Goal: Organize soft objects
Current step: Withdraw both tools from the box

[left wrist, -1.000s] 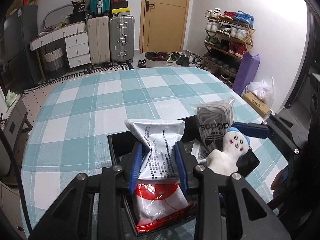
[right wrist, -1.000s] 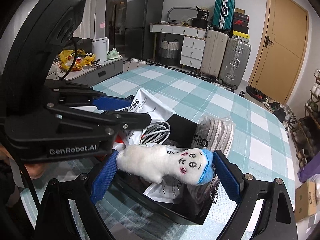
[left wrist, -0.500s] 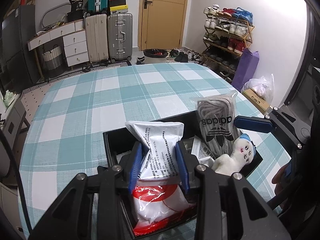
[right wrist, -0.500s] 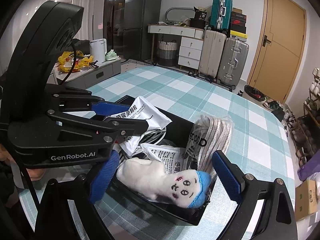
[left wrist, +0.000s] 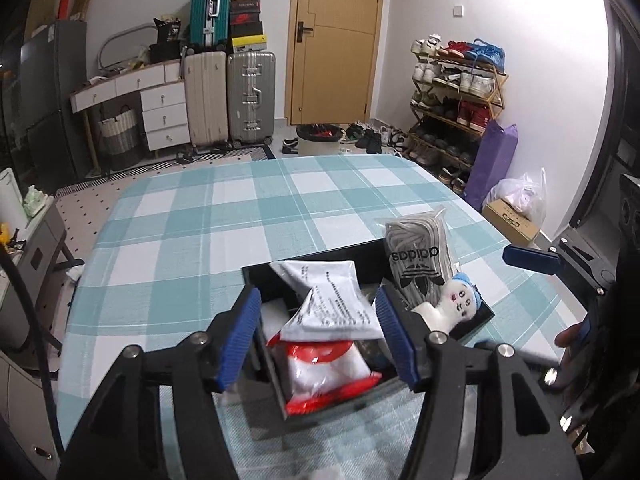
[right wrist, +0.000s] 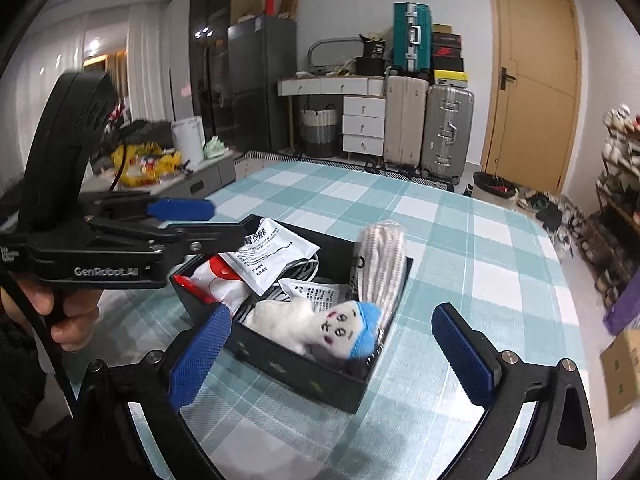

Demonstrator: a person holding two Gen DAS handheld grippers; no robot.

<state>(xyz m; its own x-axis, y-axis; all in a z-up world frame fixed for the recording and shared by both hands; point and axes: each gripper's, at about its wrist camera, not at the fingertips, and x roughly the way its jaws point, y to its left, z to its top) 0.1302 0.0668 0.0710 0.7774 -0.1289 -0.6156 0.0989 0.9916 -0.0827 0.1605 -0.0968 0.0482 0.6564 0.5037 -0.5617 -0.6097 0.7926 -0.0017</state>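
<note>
L grip (left wrist: 316, 336) jaws opening, pouch (left wrist: 336, 300) loose btwn | R grip (right wrist: 332, 356) spread wide, empty | doll (right wrist: 320, 324) in box (right wrist: 304, 372), lower centre | risk: pouch snags pad on pull-back, tips out

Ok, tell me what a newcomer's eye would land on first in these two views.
First the black box on the teal checked tablecloth, stuffed with soft things: a white plush doll with a blue cap at its near corner, a bag of grey laces standing upright behind it, and a white printed pouch. Then the blue-padded left gripper, its jaws opening around that pouch, and the right gripper wide open before the box.
</note>
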